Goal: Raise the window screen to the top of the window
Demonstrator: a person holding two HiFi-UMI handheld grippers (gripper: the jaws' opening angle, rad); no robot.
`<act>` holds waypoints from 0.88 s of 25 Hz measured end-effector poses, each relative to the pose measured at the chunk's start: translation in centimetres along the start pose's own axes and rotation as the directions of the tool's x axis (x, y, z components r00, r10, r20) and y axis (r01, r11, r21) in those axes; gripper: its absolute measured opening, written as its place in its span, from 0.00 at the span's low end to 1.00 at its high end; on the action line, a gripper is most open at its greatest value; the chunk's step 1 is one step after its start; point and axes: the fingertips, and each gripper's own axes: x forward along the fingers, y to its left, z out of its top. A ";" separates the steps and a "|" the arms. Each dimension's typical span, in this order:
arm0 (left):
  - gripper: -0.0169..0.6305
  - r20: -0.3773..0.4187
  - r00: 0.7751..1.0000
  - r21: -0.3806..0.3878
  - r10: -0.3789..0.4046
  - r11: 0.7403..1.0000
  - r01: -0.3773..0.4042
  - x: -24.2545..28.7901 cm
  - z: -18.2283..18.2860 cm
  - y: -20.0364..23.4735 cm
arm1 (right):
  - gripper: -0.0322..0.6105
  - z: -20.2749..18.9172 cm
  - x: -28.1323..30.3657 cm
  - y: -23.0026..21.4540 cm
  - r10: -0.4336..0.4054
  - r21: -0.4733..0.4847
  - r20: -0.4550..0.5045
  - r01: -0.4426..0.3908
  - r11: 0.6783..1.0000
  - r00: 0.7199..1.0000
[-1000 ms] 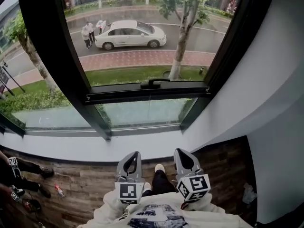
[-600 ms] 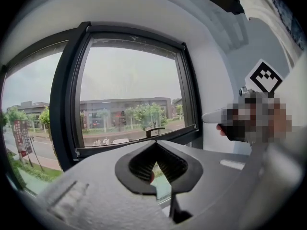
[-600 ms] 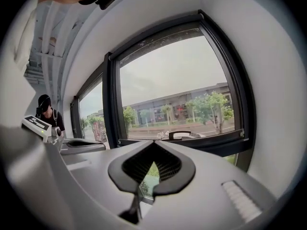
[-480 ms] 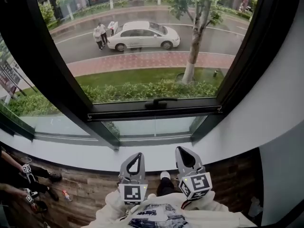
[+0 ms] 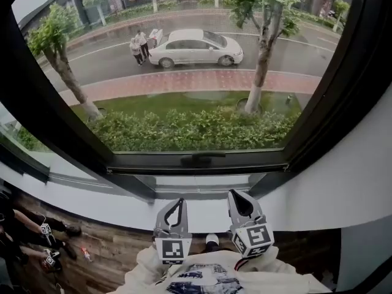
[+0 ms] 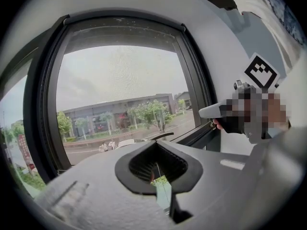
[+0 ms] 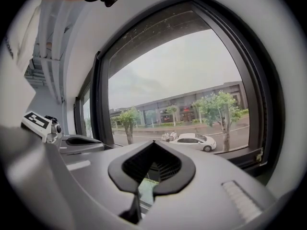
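Left gripper (image 5: pixel 176 202) and right gripper (image 5: pixel 237 196): jaws together, nothing held, side by side above the white sill (image 5: pixel 92 199). Ahead, the fine grey mesh window screen (image 5: pixel 196 60) fills the black-framed opening. We judge it light, limp and easily torn, so we take its stiff black bottom rail (image 5: pixel 147 162) at the small black handle (image 5: pixel 202 158). Nothing blocks the way.

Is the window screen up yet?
Not yet. The handle of the screen sits at the bottom of the window, so nothing is done. The left gripper and right gripper hover short of it, jaws shut and empty. Left to do: grab the handle and lift the screen to the top.
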 end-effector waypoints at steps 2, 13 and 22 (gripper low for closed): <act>0.03 -0.005 1.000 0.013 0.019 1.000 -0.019 1.2 -0.2 0.3 | 0.06 -0.3 0.9 -1.2 0.003 -0.009 -0.004 -0.003 1.000 1.000; 0.03 -0.089 0.994 0.091 0.063 0.994 -0.055 4.0 -1.5 2.8 | 0.06 -0.6 3.0 -3.4 -0.025 -0.063 -0.054 0.022 0.998 0.998; 0.22 -0.259 0.965 0.250 0.030 0.968 0.037 6.7 -7.0 3.4 | 0.29 -3.7 4.5 -2.3 -0.026 -0.239 -0.194 -0.022 0.971 0.981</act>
